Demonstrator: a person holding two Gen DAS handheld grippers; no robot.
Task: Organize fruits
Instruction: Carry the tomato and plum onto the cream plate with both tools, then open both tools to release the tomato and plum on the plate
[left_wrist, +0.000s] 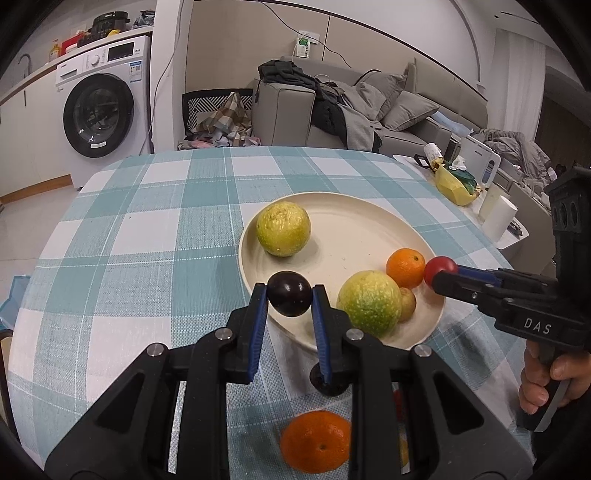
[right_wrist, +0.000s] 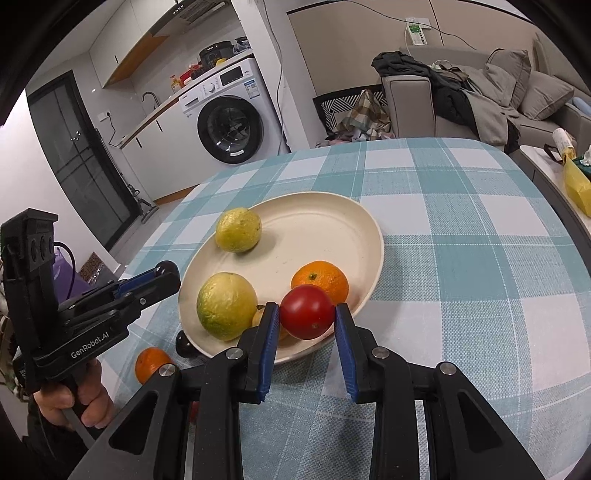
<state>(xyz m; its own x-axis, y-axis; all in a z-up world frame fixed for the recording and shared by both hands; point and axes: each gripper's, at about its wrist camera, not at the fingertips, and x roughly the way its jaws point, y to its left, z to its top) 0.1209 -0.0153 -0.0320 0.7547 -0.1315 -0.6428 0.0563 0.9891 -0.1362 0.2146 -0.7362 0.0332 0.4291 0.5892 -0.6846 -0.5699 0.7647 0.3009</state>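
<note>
Left hand-held gripper (left_wrist: 289, 297) clamps a dark plum (left_wrist: 289, 298) over the cream plate's (left_wrist: 354, 221) near rim

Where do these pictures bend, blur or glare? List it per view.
Left wrist: fisheye bows the table, corners go black, the near orange is soft. Right wrist: same bowing, dark rim, sharp tomato, mild sheen on the plate.

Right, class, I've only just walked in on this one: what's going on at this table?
A person is sorting fruit onto a cream plate with a handheld gripper in each hand. The left gripper is shut on a dark plum at the plate's near rim, and the right gripper is shut on a red tomato over the plate's edge. Two green-yellow citrus fruits, an orange and a small yellowish fruit already sit on the plate. Another orange still lies on the checked tablecloth.
</note>
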